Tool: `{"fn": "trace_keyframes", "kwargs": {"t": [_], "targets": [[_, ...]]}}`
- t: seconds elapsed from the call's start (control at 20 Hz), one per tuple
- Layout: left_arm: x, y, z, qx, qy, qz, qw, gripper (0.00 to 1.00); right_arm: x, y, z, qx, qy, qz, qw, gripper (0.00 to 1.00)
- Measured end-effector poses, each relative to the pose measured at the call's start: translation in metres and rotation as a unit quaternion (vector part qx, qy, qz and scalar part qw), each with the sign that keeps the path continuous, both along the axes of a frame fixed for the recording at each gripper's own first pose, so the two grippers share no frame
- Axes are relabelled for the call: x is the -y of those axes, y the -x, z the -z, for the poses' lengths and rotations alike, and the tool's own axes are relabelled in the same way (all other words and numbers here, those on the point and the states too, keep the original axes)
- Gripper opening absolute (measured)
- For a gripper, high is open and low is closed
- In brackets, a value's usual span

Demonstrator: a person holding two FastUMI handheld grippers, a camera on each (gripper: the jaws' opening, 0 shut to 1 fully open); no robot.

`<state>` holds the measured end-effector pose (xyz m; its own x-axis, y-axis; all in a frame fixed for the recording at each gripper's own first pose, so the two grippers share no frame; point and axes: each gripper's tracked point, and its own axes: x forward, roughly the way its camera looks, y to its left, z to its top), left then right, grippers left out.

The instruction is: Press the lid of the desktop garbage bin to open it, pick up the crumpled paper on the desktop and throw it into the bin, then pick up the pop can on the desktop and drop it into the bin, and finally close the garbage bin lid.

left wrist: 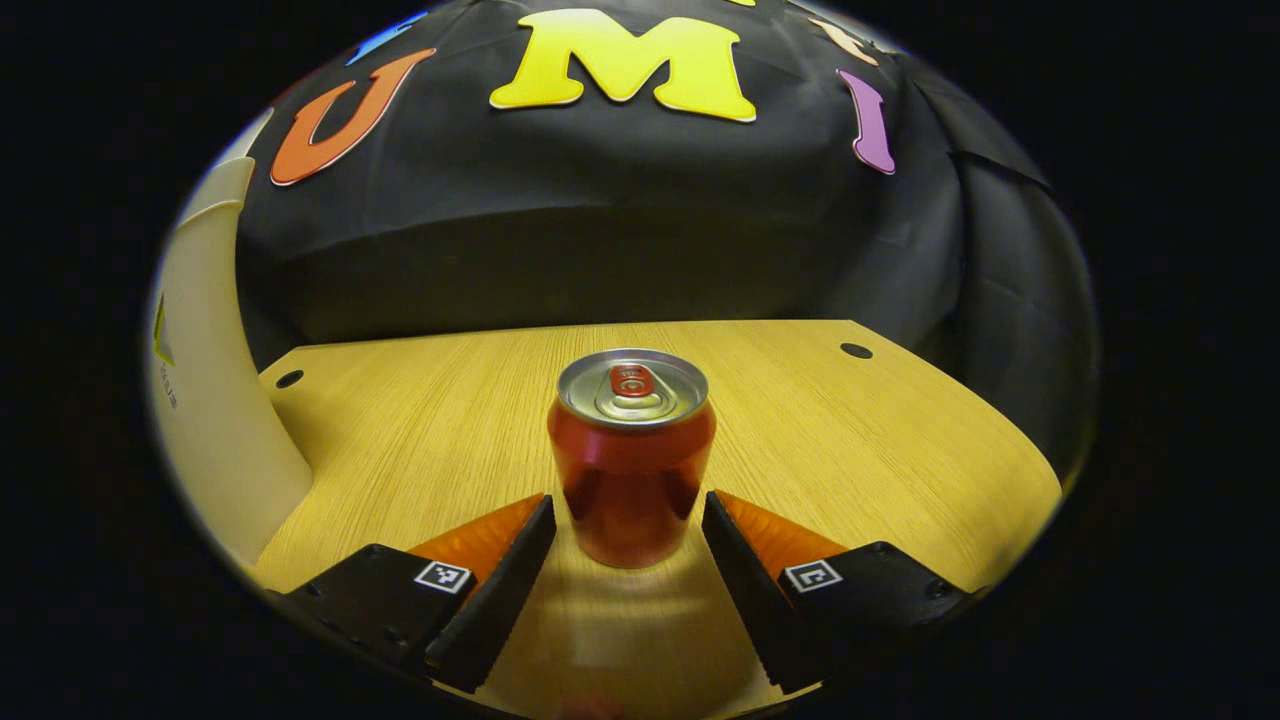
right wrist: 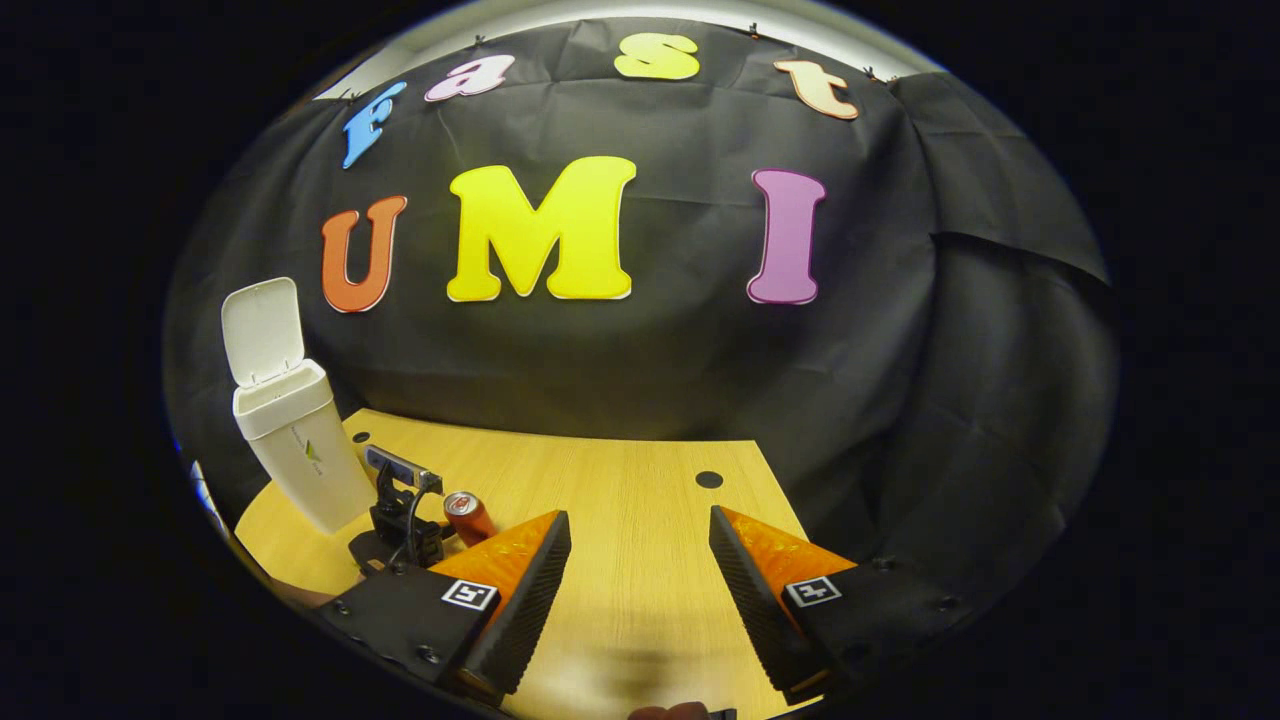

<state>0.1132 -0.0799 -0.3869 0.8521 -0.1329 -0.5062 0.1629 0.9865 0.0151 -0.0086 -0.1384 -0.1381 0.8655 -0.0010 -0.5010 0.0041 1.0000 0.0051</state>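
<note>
Right gripper view is showing the bin (right wrist: 300, 455) standing lid-up, contents hidden; beside it, the left gripper (left wrist: 628, 520) is spread around the can (left wrist: 632, 455); right gripper (right wrist: 640, 560) is spread.

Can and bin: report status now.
Left gripper open, straddling upright can. Right gripper open, empty. Bin lid up. Nothing in the way.

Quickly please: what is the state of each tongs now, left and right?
Left tongs: open, one finger on each side of the upright pop can, not gripping it.
Right tongs: open, holding nothing, above the table.
</note>
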Motion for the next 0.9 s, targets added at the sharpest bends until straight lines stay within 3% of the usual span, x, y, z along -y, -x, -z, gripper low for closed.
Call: {"fn": "trace_keyframes", "kwargs": {"t": [0.25, 0.4, 0.5, 0.65, 0.9], "targets": [[0.004, -0.013, 0.002, -0.004, 0.002, 0.005, 1.0, 0.97, -0.008, 0.016, 0.007, -0.014, 0.017, -0.01, 1.0, 0.88], [0.006, -0.014, 0.001, -0.008, 0.011, 0.008, 1.0, 0.87, -0.013, 0.018, -0.003, -0.007, 0.021, -0.016, 1.0, 0.89], [0.001, -0.011, -0.005, -0.011, 0.013, -0.003, 1.0, 0.86, -0.013, 0.019, -0.009, -0.001, 0.02, -0.013, 1.0, 0.89], [-0.004, -0.009, -0.045, 0.019, 0.028, -0.014, 0.999, 0.86, -0.017, 0.023, -0.013, 0.007, 0.011, -0.011, 1.0, 0.89], [-0.028, -0.005, -0.129, 0.07, 0.005, -0.032, 0.997, 0.85, -0.041, 0.028, -0.021, 0.03, -0.026, -0.018, 0.999, 0.88]]}}
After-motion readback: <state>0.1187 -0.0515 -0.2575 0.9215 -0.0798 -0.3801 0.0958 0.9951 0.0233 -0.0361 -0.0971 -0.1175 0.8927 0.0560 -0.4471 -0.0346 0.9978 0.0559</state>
